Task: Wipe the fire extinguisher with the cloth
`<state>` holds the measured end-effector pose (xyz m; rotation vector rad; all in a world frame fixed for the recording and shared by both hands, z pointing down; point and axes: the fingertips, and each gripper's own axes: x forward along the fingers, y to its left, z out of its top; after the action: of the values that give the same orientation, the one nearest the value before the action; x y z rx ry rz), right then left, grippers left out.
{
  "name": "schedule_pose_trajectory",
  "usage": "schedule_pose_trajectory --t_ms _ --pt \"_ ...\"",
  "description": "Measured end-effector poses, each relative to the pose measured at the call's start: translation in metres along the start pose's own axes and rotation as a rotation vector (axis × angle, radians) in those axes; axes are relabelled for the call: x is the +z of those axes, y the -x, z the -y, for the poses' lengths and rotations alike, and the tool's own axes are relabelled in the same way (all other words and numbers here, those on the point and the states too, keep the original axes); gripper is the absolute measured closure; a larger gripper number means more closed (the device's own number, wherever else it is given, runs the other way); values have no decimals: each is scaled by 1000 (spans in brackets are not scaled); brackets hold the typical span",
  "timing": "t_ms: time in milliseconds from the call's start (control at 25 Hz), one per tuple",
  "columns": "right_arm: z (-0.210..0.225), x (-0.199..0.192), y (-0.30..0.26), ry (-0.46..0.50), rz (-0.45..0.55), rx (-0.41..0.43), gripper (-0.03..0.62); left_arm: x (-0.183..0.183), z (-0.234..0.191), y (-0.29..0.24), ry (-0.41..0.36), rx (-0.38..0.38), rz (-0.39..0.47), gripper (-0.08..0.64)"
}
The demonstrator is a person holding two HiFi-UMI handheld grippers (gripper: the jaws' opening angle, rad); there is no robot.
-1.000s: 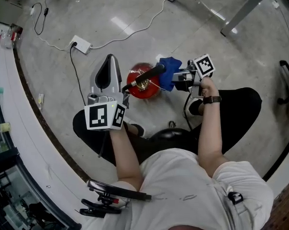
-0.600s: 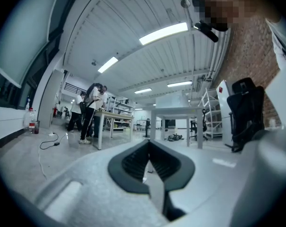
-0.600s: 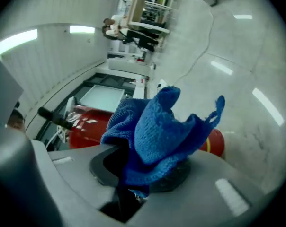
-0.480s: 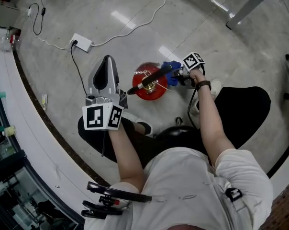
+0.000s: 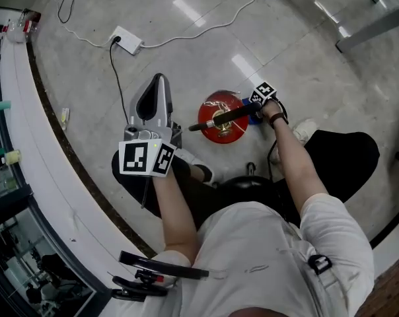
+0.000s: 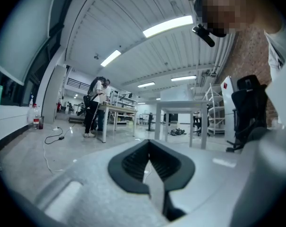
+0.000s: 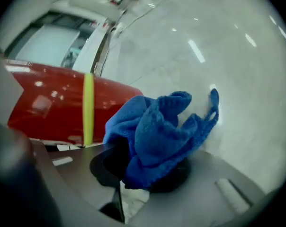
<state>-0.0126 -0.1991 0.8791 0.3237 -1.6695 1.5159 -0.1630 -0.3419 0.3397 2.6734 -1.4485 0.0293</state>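
Head view shows the red fire extinguisher standing upright on the floor at the centre of the frame, seen from above, with a black hose or handle crossing its top. By its look it is a heavy, stiff metal cylinder with smooth paint. The cloth should glide over it easily, but a hard sideways push near the top could rock it.

The blue cloth is soft, light and limp, and is best taken by a bunched fold, which is how it is held. The right gripper is clamped on its lower part, and most of the fabric spills forward past the tips. In the right gripper view the bundle sits just right of the red body and its yellow band. Whether it touches the paint cannot be told.

In the head view this gripper is at the extinguisher's right side, just right of centre. The left gripper has its jaws pressed together on nothing. It is held left of the extinguisher, apart from it. A white power strip with its cable lies at upper left
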Motion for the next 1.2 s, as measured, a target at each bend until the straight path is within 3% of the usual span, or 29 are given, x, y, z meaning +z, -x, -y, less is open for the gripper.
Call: schedule_pose_trajectory --t_ms 80,120,160,200,280,320,360,400,480,560,600,720,840,920,1120,1200 --pt "4 11 40 147 -47 -112 499 3 -7 -5 4 -7 6 561" --pt "-5 24 72 183 -9 -109 499 6 -10 -7 4 -7 13 561" --pt "-28 41 111 195 78 -41 499 9 -13 -9 3 -6 23 561" --pt "-64 59 155 190 196 84 499 14 -13 -11 5 -4 35 561" --pt "-148 86 245 141 428 411 499 23 -9 -16 13 -13 62 561" --pt "-185 92 283 138 503 546 499 26 -6 -17 16 -23 72 561" --pt "-215 92 311 207 536 619 500 29 -4 -17 17 -33 81 561" --pt "-241 87 329 343 523 640 500 30 -3 -16 18 -37 86 561" --pt "-286 59 337 632 368 651 500 31 -9 -12 23 -24 90 561" --pt "-311 31 322 795 159 662 499 27 -18 -9 31 3 82 561" --pt "-316 25 311 818 78 665 499 25 -22 -7 35 12 77 561" --pt "-311 29 285 760 -37 693 499 24 -28 -4 39 24 69 561" --pt "-302 35 282 726 -26 789 499 26 -32 0 39 31 72 561" --pt "-283 42 273 694 -19 800 497 24 -36 -2 36 36 67 561" --pt "-186 45 176 458 -190 643 494 5 -43 -8 50 53 25 561" --pt "-140 49 127 354 -226 512 494 -3 -48 -8 77 76 25 561"
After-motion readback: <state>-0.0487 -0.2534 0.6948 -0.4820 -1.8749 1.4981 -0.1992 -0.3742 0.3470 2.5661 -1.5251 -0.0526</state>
